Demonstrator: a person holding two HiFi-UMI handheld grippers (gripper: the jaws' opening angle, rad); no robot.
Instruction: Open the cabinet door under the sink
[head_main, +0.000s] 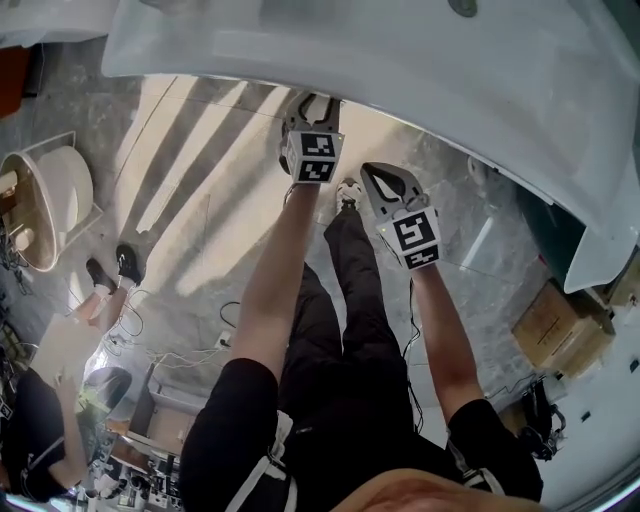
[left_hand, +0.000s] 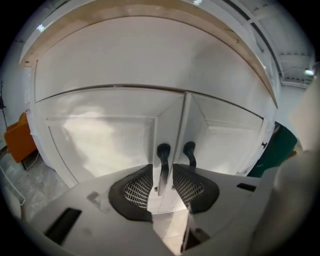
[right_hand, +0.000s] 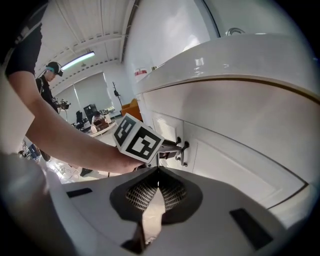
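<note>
The white cabinet under the sink (left_hand: 150, 50) has two doors that meet in the middle. Each carries a dark handle: the left door's handle (left_hand: 163, 160) and the right door's handle (left_hand: 189, 152). My left gripper (left_hand: 162, 172) is open, its mesh pads either side of the left handle with a gap on both sides. In the head view the left gripper (head_main: 312, 105) reaches under the sink rim (head_main: 400, 60). My right gripper (right_hand: 158, 172) is shut and holds nothing, hanging back beside the left one, right gripper (head_main: 378, 178) short of the cabinet. In the right gripper view the left gripper's marker cube (right_hand: 137, 140) is close to the handles (right_hand: 182, 150).
A toilet (head_main: 50, 200) stands at the left on the tiled floor, with cables (head_main: 170, 350) and another person's feet (head_main: 110, 275) near it. A cardboard box (head_main: 560, 325) lies at the right. An orange object (left_hand: 20, 137) sits left of the cabinet, a dark green one (left_hand: 275, 150) at its right.
</note>
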